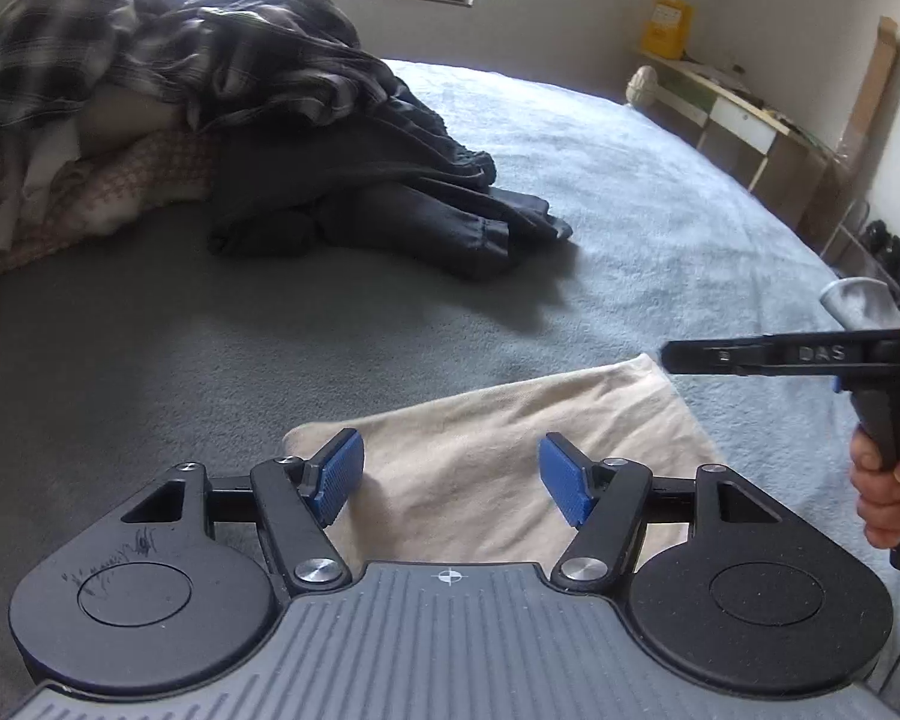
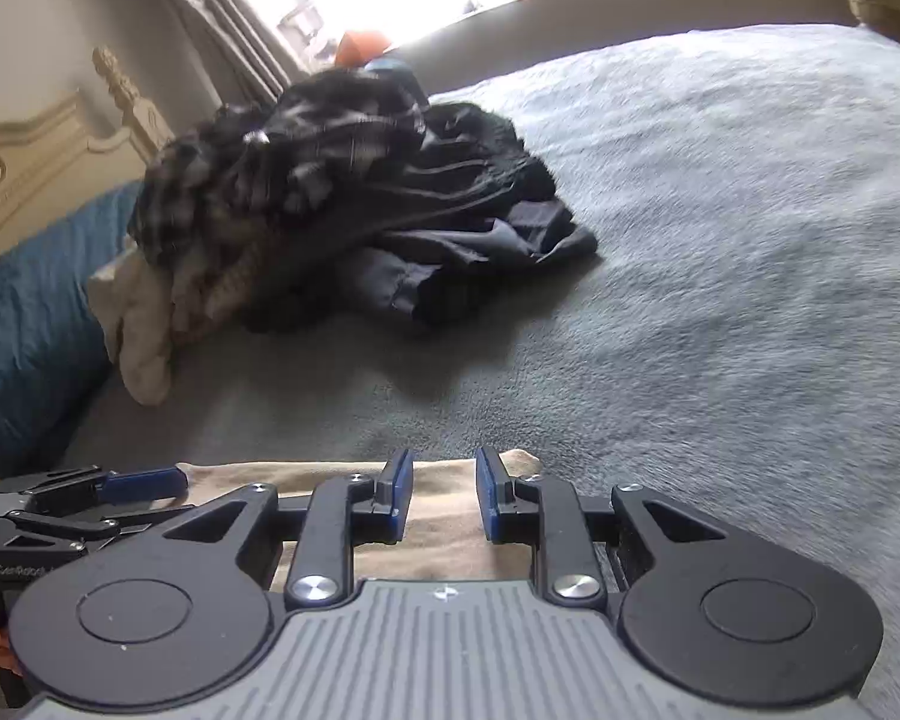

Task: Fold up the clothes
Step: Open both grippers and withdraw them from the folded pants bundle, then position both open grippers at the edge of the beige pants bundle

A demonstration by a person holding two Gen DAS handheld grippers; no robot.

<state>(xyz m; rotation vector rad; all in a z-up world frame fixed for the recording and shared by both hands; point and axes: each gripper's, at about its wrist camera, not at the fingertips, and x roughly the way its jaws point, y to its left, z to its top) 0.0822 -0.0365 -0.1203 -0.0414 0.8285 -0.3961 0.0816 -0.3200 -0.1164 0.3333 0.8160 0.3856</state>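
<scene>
A beige folded garment (image 1: 510, 450) lies flat on the grey bed cover, right in front of both grippers. My left gripper (image 1: 450, 480) is open wide, its blue pads above the cloth's near part, holding nothing. My right gripper (image 2: 444, 495) is open with a narrower gap, just over the beige garment (image 2: 438, 534) near its far right corner. The right gripper also shows from the side in the left wrist view (image 1: 672, 357), at the cloth's far right corner. The left gripper shows at the left edge of the right wrist view (image 2: 150, 483).
A pile of unfolded clothes, dark trousers and plaid shirts (image 1: 282, 120), lies further back on the bed (image 1: 660, 210). It also shows in the right wrist view (image 2: 354, 198). A blue pillow (image 2: 24, 324) and cream headboard (image 2: 18, 168) stand left. Shelves (image 1: 750, 120) line the right wall.
</scene>
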